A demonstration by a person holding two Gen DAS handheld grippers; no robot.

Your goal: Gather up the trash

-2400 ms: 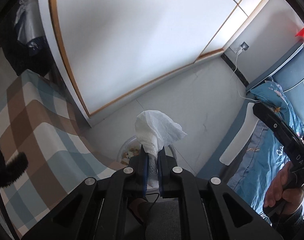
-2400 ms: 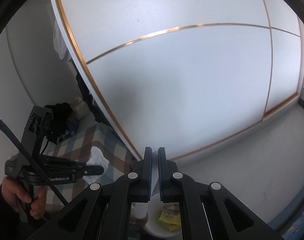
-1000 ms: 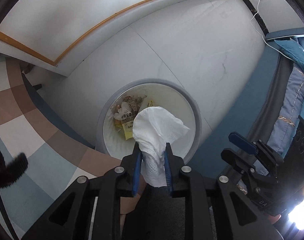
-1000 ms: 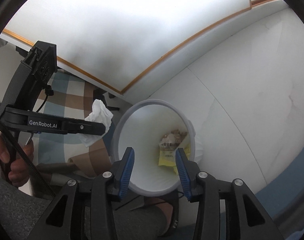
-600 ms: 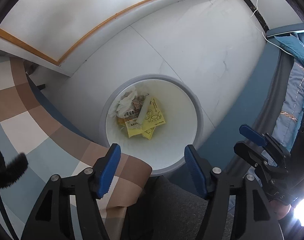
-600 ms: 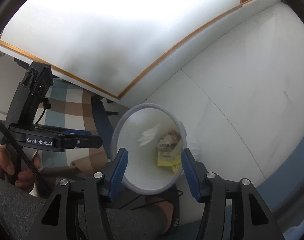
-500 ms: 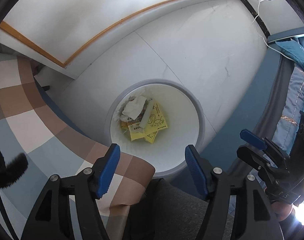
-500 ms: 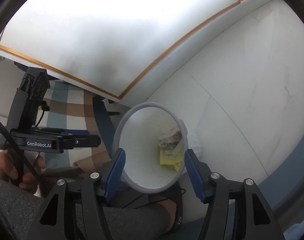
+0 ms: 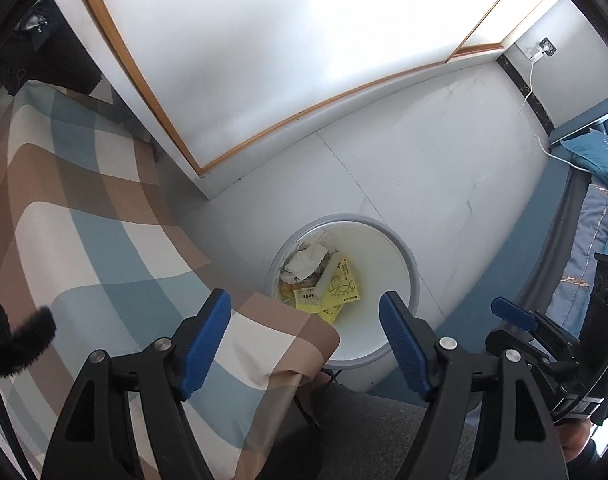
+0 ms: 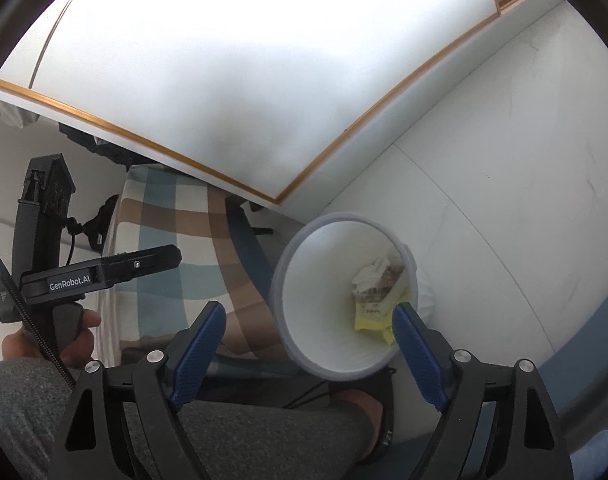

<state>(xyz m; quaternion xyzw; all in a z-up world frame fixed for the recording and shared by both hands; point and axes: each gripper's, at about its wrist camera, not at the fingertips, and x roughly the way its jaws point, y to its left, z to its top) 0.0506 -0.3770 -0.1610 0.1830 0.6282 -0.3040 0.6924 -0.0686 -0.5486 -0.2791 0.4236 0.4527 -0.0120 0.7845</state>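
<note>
**Both tongs empty over the bin**

While my left tongs [image 9: 304, 320] hang above the bin [image 9: 400, 248], their blue pads [image 9: 205, 330] are parting and nothing lies between them. Down inside the bin, against the wall nearest the checked cloth [image 9: 83, 220], sits the tissue [image 9: 306, 260], crumpled on top of yellow packets [image 9: 340, 290] and some brownish scraps. That cloth, in brown, blue and cream squares, drapes over the furniture just beside the bin, and one of its corners reaches the bin's rim.

My right tongs [image 10: 308, 326] also point toward the bin, from the side opposite the wall, with their jaws spreading and no trash caught in them; through the gap I see the bin's white inside [image 10: 324, 292] and the same tissue [image 10: 370, 270] and packets [image 10: 374, 314] at its bottom. Off to the cloth side of the bin, my left hand [image 10: 47, 340] grips the handle of the other tool. My grey trouser leg [image 10: 243, 432] runs below the bin, with my foot just beside its base. Beyond the bin lies pale floor [image 9: 424, 160], then a white panel with a wooden edge [image 9: 324, 100]. A blue bed [image 9: 596, 220] stands well apart from the bin.
</note>
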